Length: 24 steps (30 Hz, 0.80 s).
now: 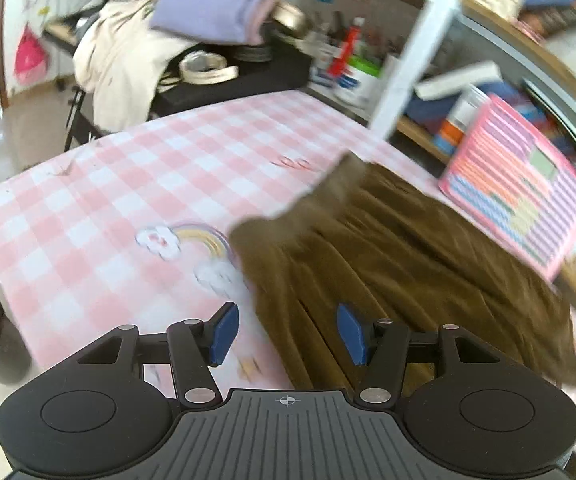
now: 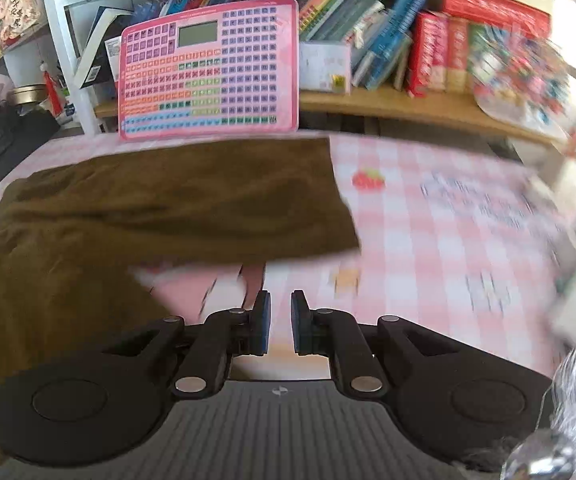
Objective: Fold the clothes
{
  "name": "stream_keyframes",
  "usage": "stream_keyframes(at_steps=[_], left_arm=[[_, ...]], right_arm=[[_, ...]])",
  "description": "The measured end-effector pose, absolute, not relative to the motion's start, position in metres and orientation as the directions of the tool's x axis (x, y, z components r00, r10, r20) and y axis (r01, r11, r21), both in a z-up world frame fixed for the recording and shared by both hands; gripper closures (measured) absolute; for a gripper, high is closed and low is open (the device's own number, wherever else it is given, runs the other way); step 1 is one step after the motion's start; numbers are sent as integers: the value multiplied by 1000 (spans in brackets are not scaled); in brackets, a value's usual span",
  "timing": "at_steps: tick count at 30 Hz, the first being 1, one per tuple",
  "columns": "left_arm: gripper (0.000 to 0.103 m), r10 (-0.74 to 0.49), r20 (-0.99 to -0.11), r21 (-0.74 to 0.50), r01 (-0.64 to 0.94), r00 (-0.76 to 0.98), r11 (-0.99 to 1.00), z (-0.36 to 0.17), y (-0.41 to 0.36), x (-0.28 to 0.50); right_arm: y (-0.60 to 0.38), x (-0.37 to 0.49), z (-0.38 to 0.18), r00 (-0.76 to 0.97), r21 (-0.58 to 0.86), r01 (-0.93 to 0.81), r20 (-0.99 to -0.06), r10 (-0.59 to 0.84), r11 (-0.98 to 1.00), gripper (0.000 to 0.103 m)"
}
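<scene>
A brown garment (image 2: 159, 208) of soft, creased cloth lies spread on a pink-and-white checked cloth (image 1: 99, 184) printed with a rainbow, just before a pink chart board (image 2: 209, 70) leaning on crowded bookshelves (image 2: 408, 100). The left gripper (image 1: 285, 332) hangs over its near edge, jaws wide apart and holding nothing. The right gripper (image 2: 279, 322), jaws nearly together with a narrow gap, hangs over bare cloth beside it.

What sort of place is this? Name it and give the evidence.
Probably a child's room or study at home: a pink checked tablecloth with rainbow prints, shelves crammed with books, and a pink learning tablet behind the brown garment.
</scene>
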<state>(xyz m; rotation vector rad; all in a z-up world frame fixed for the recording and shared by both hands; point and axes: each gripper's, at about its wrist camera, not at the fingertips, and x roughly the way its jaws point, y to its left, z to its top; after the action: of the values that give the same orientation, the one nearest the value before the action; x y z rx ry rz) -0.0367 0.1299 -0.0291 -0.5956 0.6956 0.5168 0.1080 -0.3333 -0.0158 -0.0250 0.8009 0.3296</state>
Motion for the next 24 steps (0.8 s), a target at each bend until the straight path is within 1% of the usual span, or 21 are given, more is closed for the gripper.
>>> stream_keyframes(at_steps=[4,5,8,9,10,11,13,15,19,24], left_arm=[[48,201,-717,-374,-612,667,697,-43,159,-22],[49,190,-717,-384,-606,671,696,-46,164,-19],[53,139,-713,-429,-585,687,689,-55,177,-14],[57,116,-710,-453,-577,695,680,-57,181,-13],[74,94,-705,-477,-569,703,670,-60,185,-13],[83,68,-699,-502,-556,712,662,-62,189,-13],[92,48,-686,-514,-530,726,675,-64,192,-15],[93,54,-686,-491,-516,726,701,-63,194,-20],[94,69,-693,-458,-513,717,726,-64,206,-37],[93,59,-696,-443,-493,715,748,-68,209,-54]], right_arm=[[-322,56,-21,632,115,-246,-734,249,962,92],[-317,47,-22,632,110,-233,-738,236,966,92],[-304,20,-26,631,110,-180,-750,201,977,86],[-301,13,-27,630,110,-163,-754,189,980,83],[-297,5,-29,625,108,-148,-760,178,983,82],[-293,-3,-31,620,106,-133,-767,166,985,82],[-286,-17,-37,610,99,-99,-780,139,990,82],[-281,-28,-45,601,88,-61,-792,107,994,82],[-274,-39,-50,629,74,-18,-774,69,997,82],[-268,-30,-52,639,60,-39,-766,71,997,84]])
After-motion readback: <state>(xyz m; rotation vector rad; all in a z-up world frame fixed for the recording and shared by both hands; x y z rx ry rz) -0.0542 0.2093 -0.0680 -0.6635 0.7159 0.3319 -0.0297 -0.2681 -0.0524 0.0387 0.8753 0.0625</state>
